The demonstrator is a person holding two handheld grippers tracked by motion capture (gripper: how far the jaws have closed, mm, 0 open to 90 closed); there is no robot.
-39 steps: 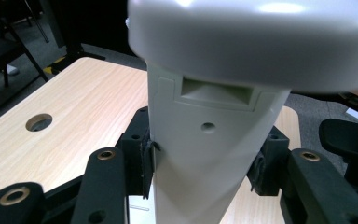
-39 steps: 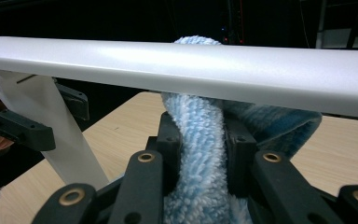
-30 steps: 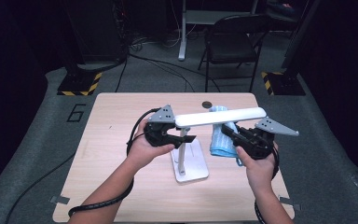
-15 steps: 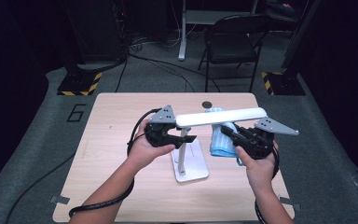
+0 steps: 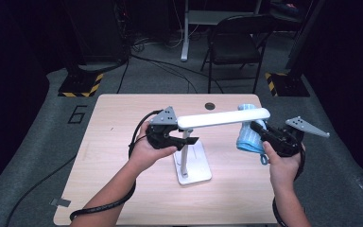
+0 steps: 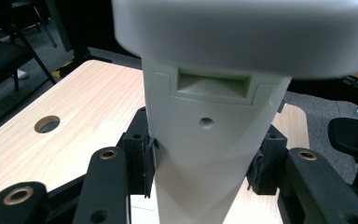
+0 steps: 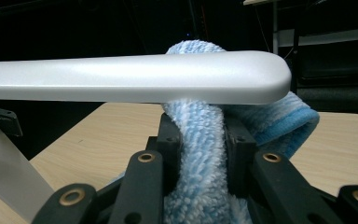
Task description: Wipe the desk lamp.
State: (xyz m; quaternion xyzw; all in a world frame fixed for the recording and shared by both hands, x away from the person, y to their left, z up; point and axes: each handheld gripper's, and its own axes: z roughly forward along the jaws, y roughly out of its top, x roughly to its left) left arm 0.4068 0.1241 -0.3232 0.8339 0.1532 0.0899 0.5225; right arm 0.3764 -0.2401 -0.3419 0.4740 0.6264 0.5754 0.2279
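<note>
The wooden table is lying under both claws. A white desk lamp is standing on it, its upright post sitting between the left gripper jaws, which are clamping it from both sides. The lamp's long head is stretching across just in front of the right gripper (and above its jaws). That claw is pinching a fluffy blue cloth, bunched upright against the head's far end.
</note>
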